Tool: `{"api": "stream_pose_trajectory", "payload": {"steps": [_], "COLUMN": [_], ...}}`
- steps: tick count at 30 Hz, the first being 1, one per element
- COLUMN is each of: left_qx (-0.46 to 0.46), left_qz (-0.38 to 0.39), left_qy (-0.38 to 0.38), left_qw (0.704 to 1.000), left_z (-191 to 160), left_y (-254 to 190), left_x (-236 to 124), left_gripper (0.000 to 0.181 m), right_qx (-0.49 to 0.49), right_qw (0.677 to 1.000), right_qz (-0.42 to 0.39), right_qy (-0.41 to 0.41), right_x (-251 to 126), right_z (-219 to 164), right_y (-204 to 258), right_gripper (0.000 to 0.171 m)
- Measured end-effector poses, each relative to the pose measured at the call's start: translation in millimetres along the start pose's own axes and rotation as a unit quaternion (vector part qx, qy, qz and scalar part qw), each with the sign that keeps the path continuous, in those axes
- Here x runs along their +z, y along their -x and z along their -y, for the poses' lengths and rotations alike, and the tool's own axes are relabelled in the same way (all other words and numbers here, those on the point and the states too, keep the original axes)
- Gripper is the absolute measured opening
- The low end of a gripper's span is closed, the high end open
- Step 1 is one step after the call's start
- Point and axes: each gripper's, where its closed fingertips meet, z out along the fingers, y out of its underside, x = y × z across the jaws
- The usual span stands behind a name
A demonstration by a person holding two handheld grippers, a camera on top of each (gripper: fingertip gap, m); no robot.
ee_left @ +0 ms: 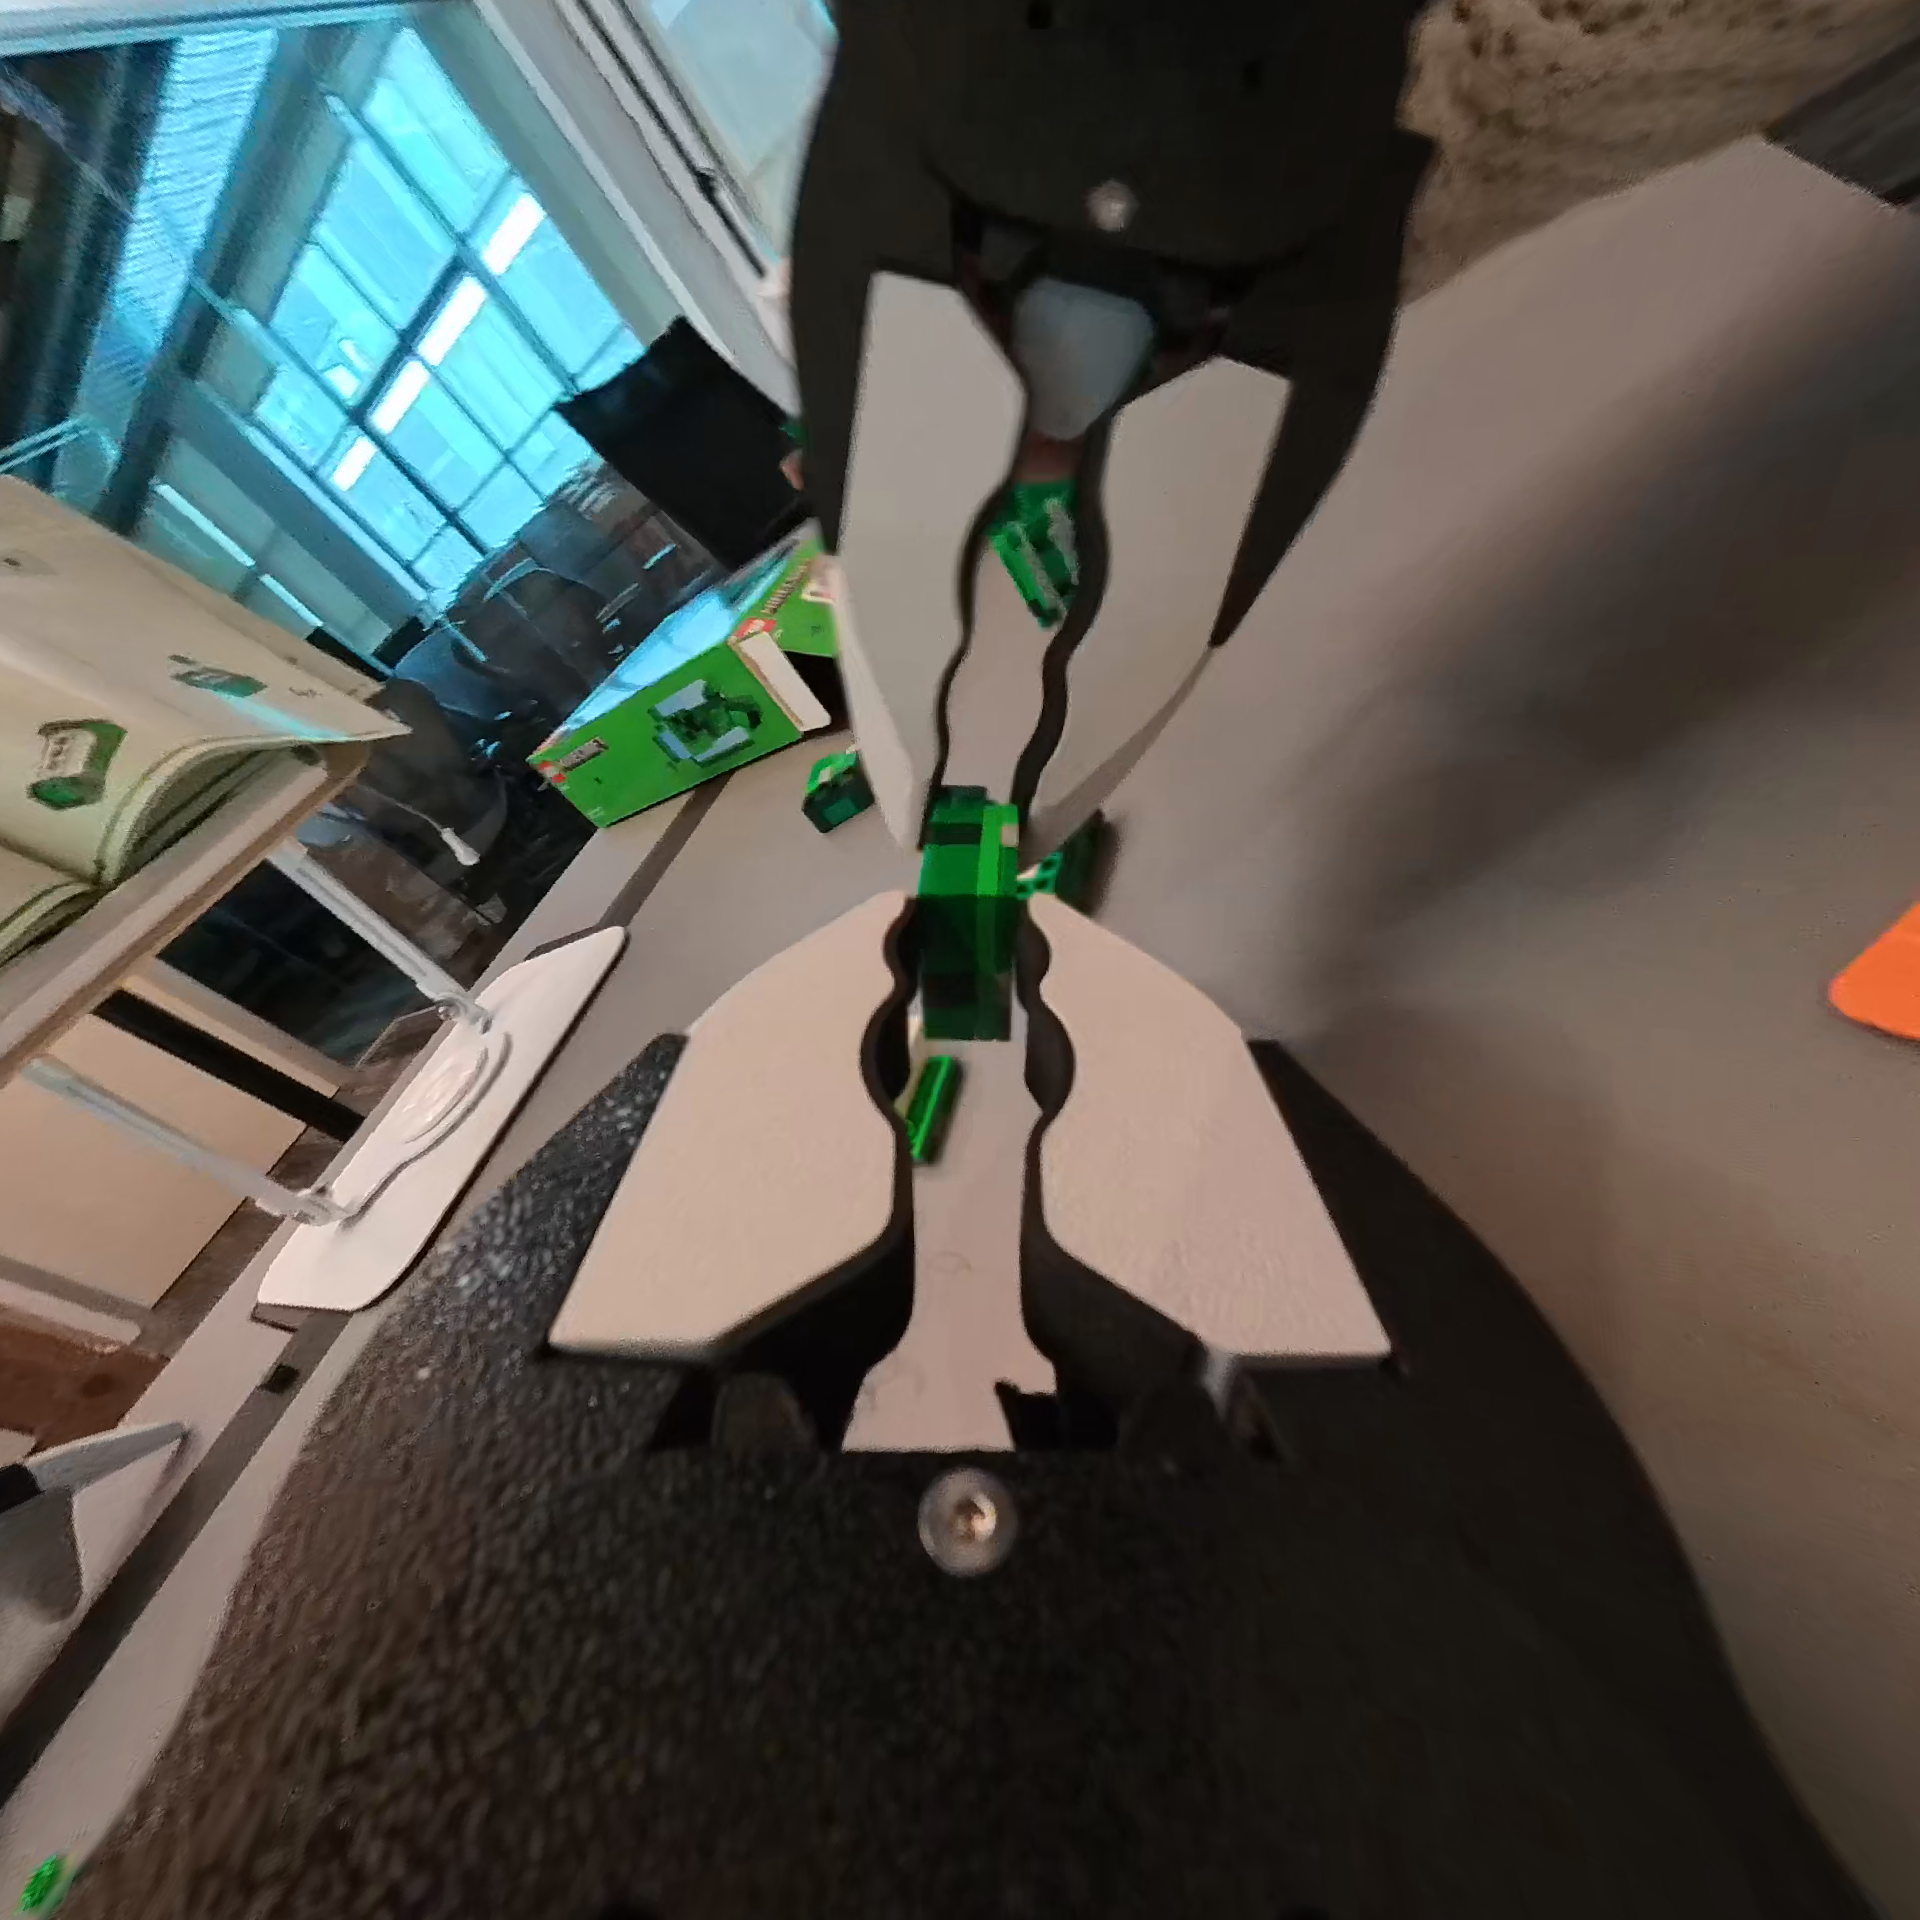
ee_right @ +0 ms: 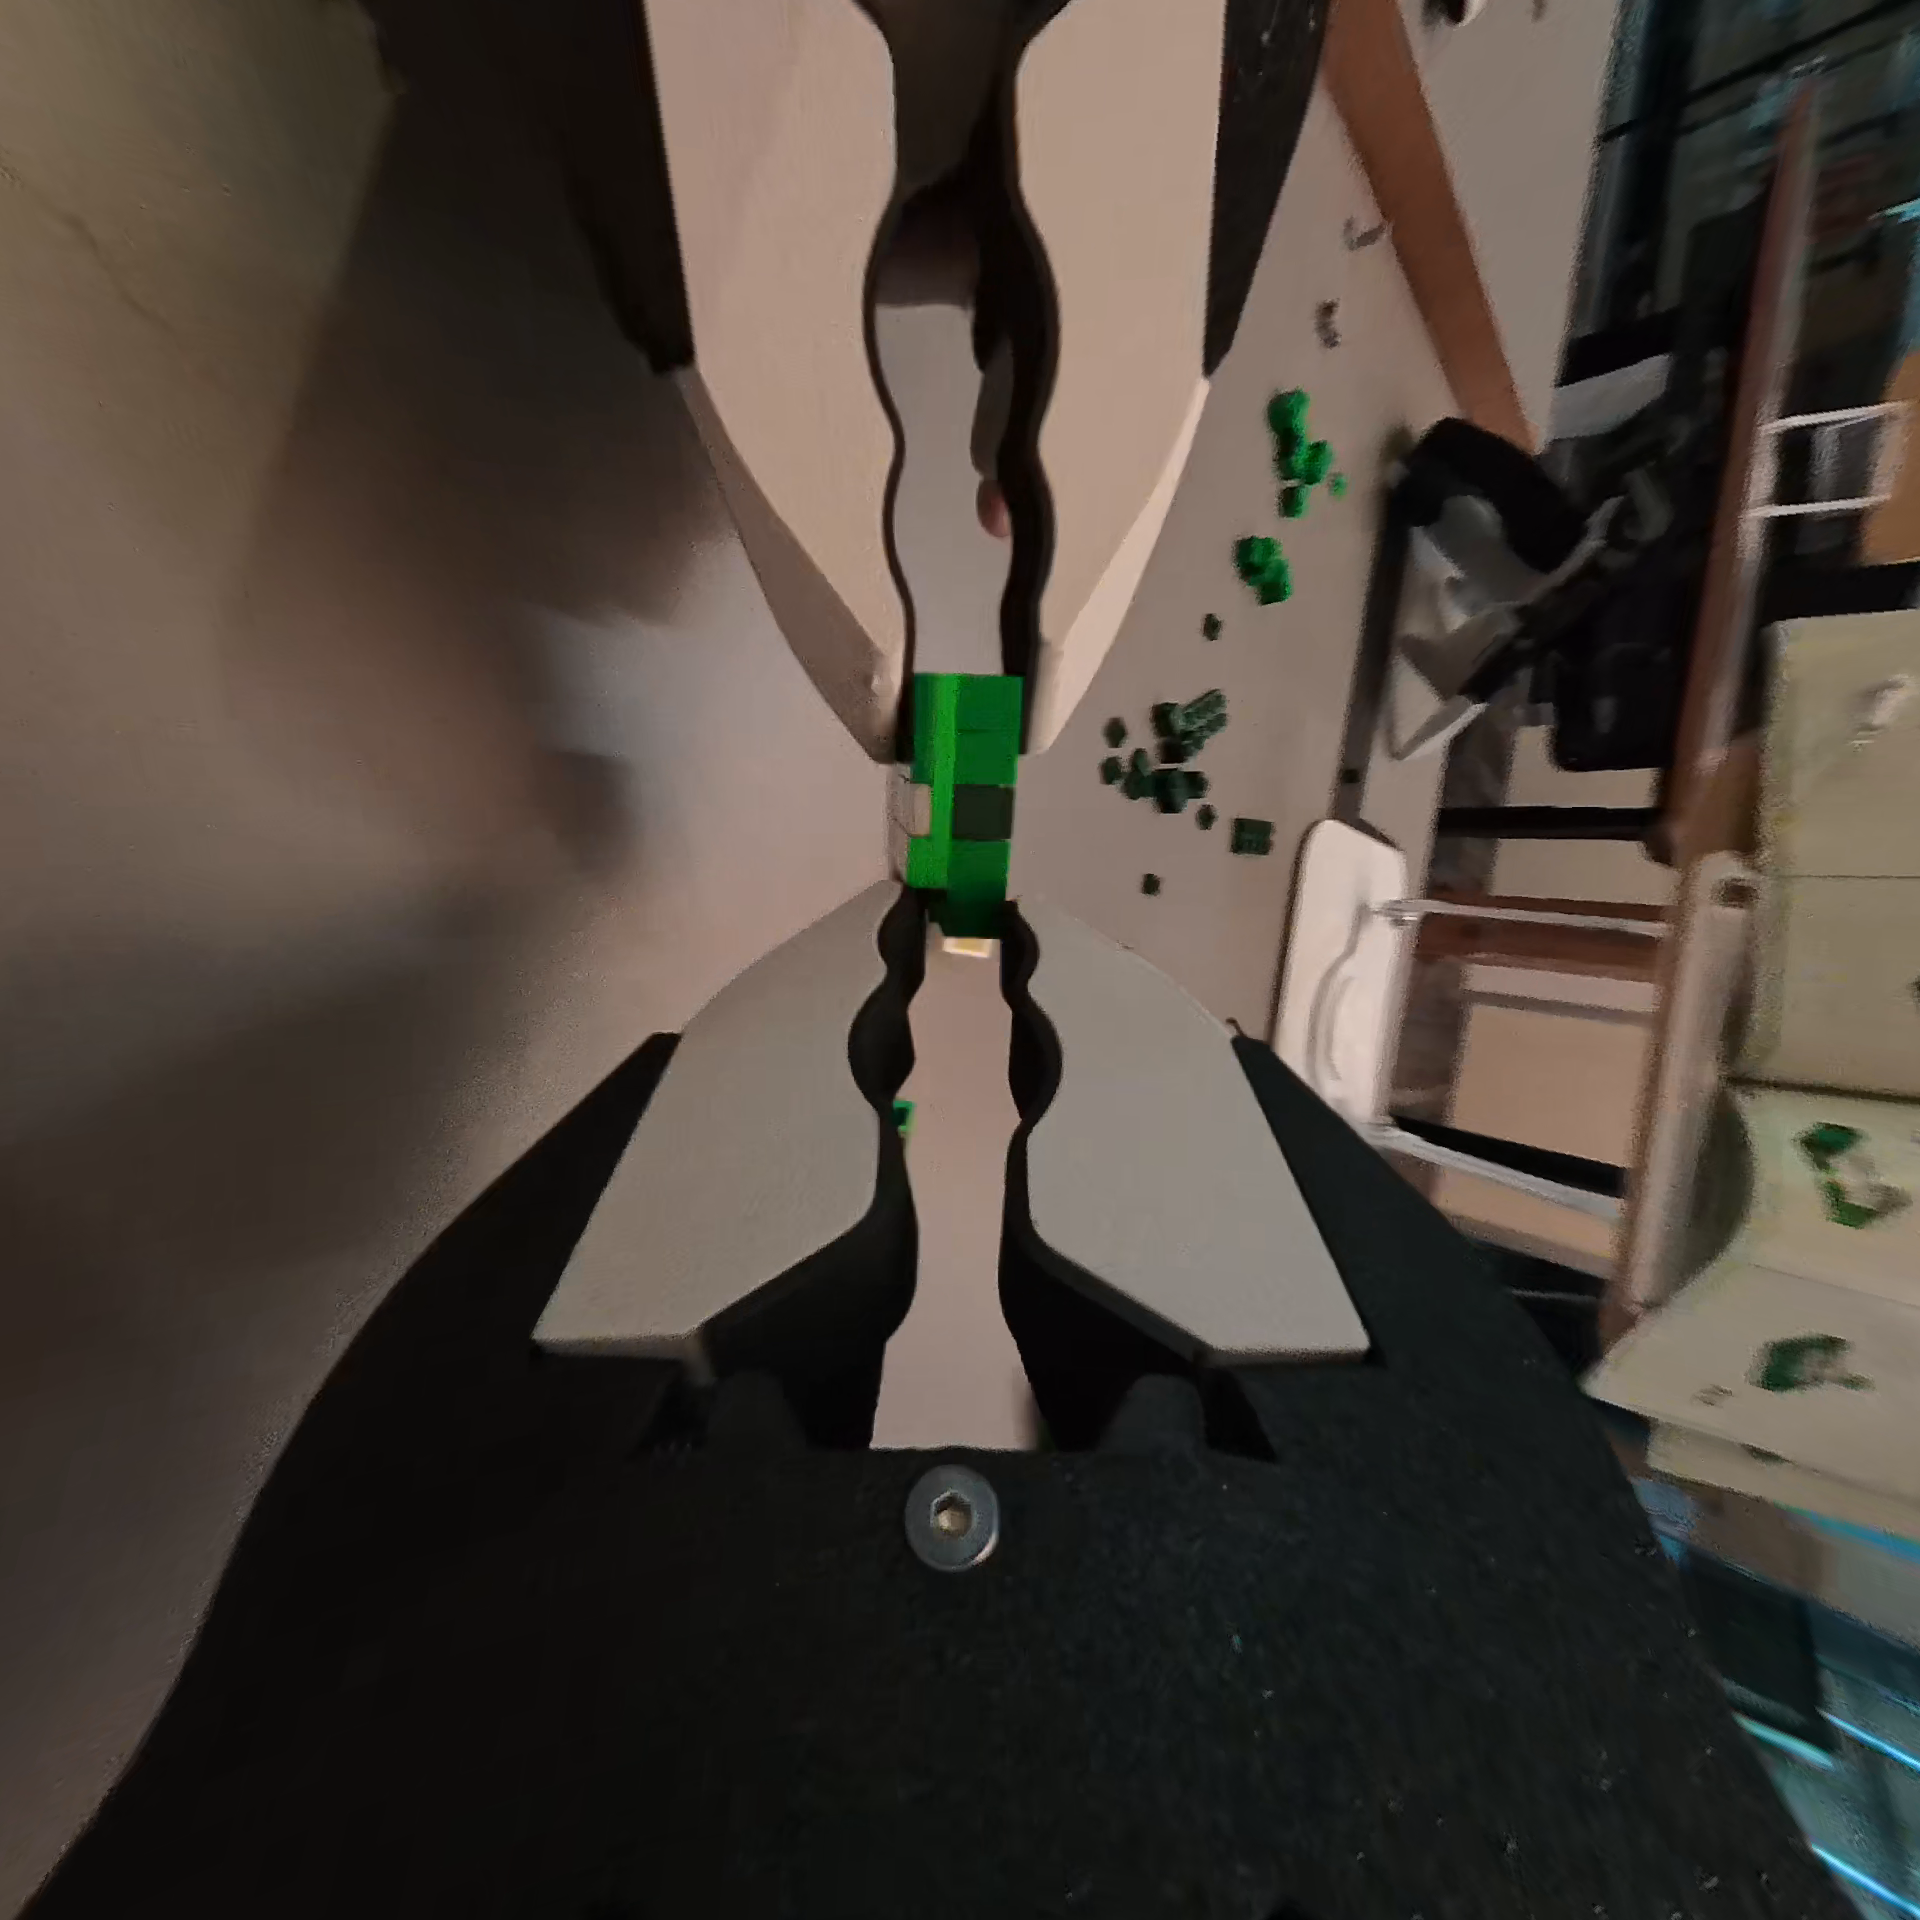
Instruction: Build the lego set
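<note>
A small green lego assembly [ee_left: 966,977] of stacked bright and dark green bricks is held in the air between both grippers. My left gripper [ee_left: 968,914] is shut on its near end. My right gripper [ee_left: 971,826] comes in from the opposite side and is shut on the far end. In the right wrist view the same assembly [ee_right: 961,810] sits between my right gripper [ee_right: 958,902] below and my left gripper [ee_right: 964,727] above. The two grippers point tip to tip, a short length of brick showing between them.
On the grey table [ee_left: 1455,831] lie a green lego box [ee_left: 675,717], a small green sub-build [ee_left: 836,795], a loose green piece [ee_left: 930,1107] and an orange object [ee_left: 1881,987]. An instruction booklet [ee_left: 104,727] rests on a clear stand. Several loose green pieces [ee_right: 1174,758] are scattered.
</note>
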Motion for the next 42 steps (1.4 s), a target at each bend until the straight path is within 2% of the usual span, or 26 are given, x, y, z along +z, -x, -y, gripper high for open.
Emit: {"api": "stream_pose_trajectory", "payload": {"steps": [1,4,7,11,14,16,17,20,22,26,29,31,36,42], "left_qx": [-0.015,-0.090,-0.172,-0.215,-0.201,-0.173,-0.156,-0.109,-0.081,-0.028,0.013,0.036,0.057,0.031], "left_qz": [0.010,0.010,-0.022,-0.031,-0.025,-0.003,0.014,0.057,0.081,0.116,0.142,0.151,0.163,0.190], "left_qy": [-0.002,0.007,0.002,0.005,0.009,0.009,0.012,0.023,0.028,0.042,0.042,0.041,0.056,0.076], "left_qw": [1.000,0.996,0.985,0.976,0.979,0.985,0.988,0.992,0.993,0.992,0.989,0.987,0.983,0.978], "left_z": [0.9,-0.4,-0.6,-2.5,-3.3,-3.5,-5.6,-12.1,-14.3,-20.3,-21.8,-21.1,-23.1,-29.4], "left_y": [4.0,12.1,10.6,10.6,10.7,17.5,21.8,32.3,37.8,42.6,46.8,47.7,47.7,55.5], "left_x": [-0.1,1.2,3.2,4.5,3.8,0.9,-0.5,-4.1,-6.4,-7.7,-9.1,-8.9,-7.7,-13.0], "left_gripper": [0.021,0.051,0.063,0.060,0.040,0.040,0.039,0.039,0.039,0.039,0.039,0.039,0.039,0.039], "right_qx": [-0.015,-0.094,-0.175,-0.227,-0.222,-0.183,-0.141,0.039,0.174,0.394,0.418,0.407,0.403,0.415], "right_qw": [1.000,0.989,0.970,0.953,0.950,0.951,0.957,0.963,0.940,0.854,0.812,0.805,0.801,0.800], "right_qz": [-0.025,-0.106,-0.162,-0.199,-0.220,-0.247,-0.252,-0.262,-0.288,-0.331,-0.393,-0.415,-0.422,-0.396], "right_qy": [0.003,0.028,0.039,0.024,0.017,-0.014,-0.024,-0.046,-0.052,-0.072,-0.105,-0.117,-0.133,-0.176], "right_x": [-1.2,-4.5,-6.9,-9.5,-9.2,-11.8,-12.0,-9.9,-11.5,-17.2,-40.1,-47.7,-51.4,-49.9], "right_z": [-1.1,-5.6,-1.6,10.9,14.1,17.6,14.2,-21.3,-61.0,-133.5,-148.5,-147.2,-145.5,-137.8], "right_y": [-4.7,-17.5,-21.4,-22.0,-27.1,-33.8,-36.7,-45.4,-51.9,-51.3,-65.4,-68.8,-70.0,-69.4], "right_gripper": [0.013,0.012,0.012,0.012,0.012,0.015,0.024,0.035,0.035,0.029,0.026,0.026,0.020,0.013]}}
